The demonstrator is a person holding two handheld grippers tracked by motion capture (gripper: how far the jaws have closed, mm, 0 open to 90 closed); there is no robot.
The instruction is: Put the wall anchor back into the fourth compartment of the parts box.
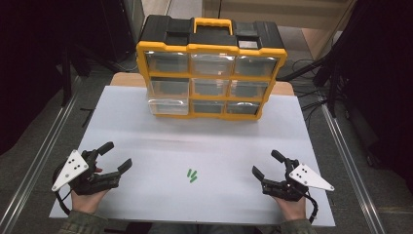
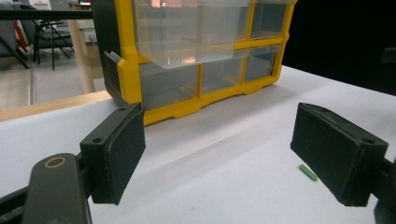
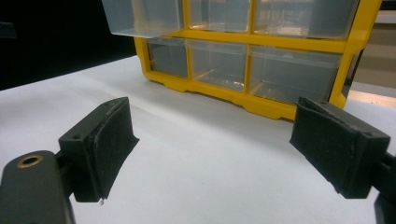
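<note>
Hands at the near table edge, one gripper each. Left gripper (image 1: 116,157) sits near the left corner of the white table (image 1: 219,146), jaws spread wide, nothing between them, nothing touched. Right gripper (image 1: 267,163) mirrors it near the right corner, jaws also wide apart and empty.

No readable writing anywhere: no brand or label legible on the organizer (image 1: 210,68), none on the gripper plates, just dots on them.

Green pieces (image 1: 192,175), a small cluster of short sticks, lie on the table between the two grippers, well apart from both, closer to the near edge than to the organizer. From the left gripper view one green piece (image 2: 308,172) shows just beside the right-hand jaw pad, flat on the table, not touching it as far as I can tell.

Organizer stands upright at the far side of the table: yellow frame, black top, yellow handle, three-by-three clear drawers. One drawer (image 1: 168,105), bottom left in the high view, is pulled out partway; both gripper views show a clear drawer sticking out past the frame. Contents of the drawers can't be made out.
</note>
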